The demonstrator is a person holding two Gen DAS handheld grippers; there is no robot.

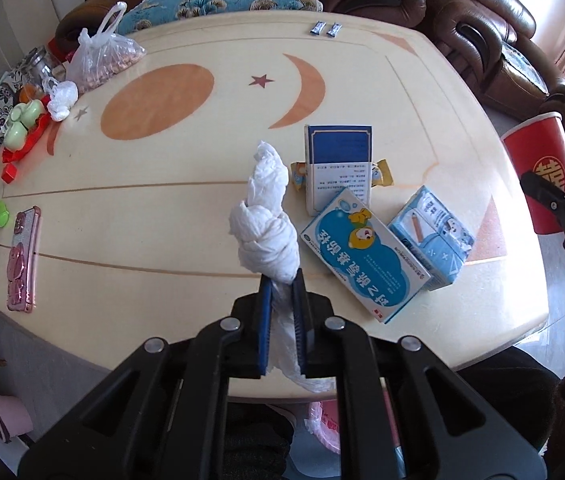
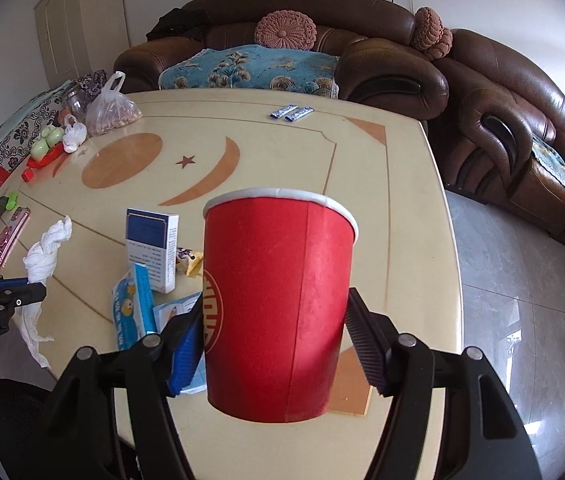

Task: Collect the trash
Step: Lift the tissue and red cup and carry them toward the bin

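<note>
My left gripper clamps a twisted white tissue above the table, my right gripper grips the red paper cup (its white rim visible only from the right wrist).

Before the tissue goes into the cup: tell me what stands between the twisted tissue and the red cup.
Nothing visible blocks it. The left gripper holds the twisted tissue above the table; the right gripper holds the red cup upright, mouth open. The medicine boxes lie on the table below the path.
</note>
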